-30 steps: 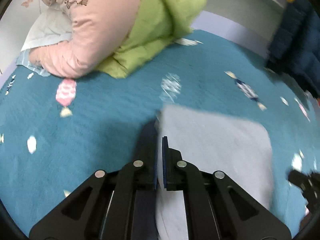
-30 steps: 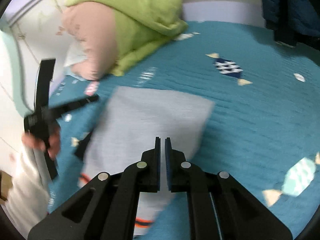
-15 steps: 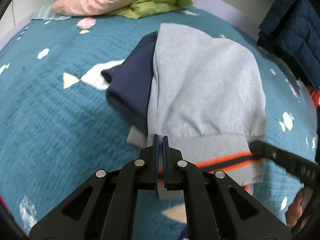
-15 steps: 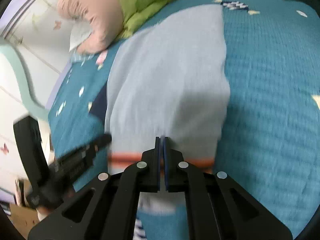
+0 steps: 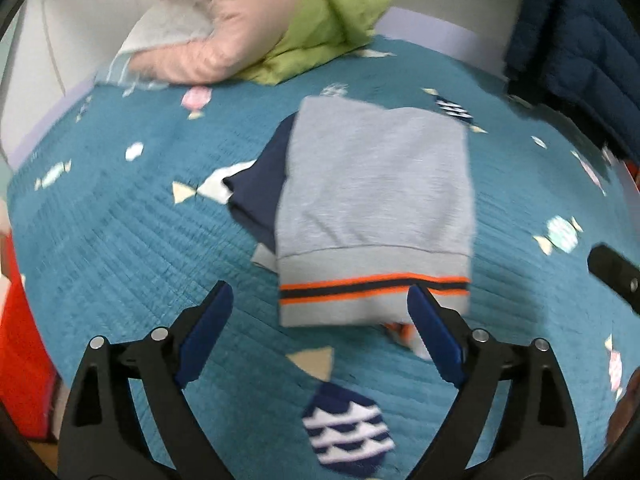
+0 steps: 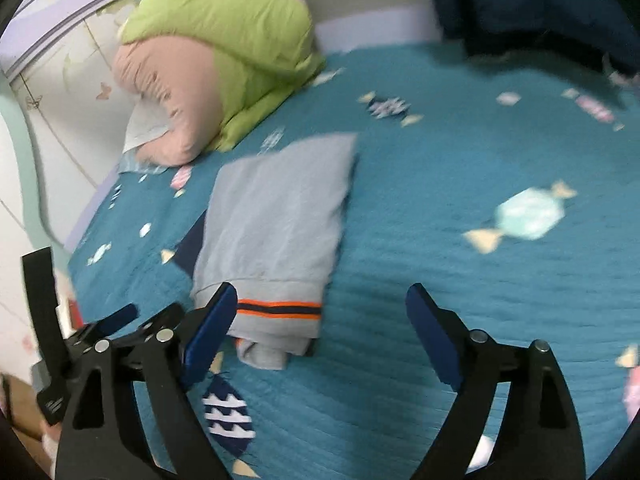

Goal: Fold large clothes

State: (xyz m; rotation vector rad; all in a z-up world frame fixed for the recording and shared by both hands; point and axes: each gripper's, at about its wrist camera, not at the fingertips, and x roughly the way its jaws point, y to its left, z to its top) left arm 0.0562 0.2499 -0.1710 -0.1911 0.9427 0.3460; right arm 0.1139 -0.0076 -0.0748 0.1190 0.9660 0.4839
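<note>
A grey knit sweatshirt point(image 5: 376, 200), folded into a rough rectangle with a ribbed hem striped orange and navy, was seen lying flat on the teal quilted bedspread point(image 5: 120, 240) printed with candy shapes. A dark navy part, perhaps a sleeve, was left protruding at its left edge. Puffy pink and green bedding point(image 5: 260, 20) was heaped behind it. Half a second before, both sets of jaws had been pinched shut at the hem; now the left gripper point(image 5: 320, 328) and right gripper point(image 6: 320, 328) were opening wide, nothing being pressed by the blue pads point(image 5: 206, 330), and the hem was released.
</note>
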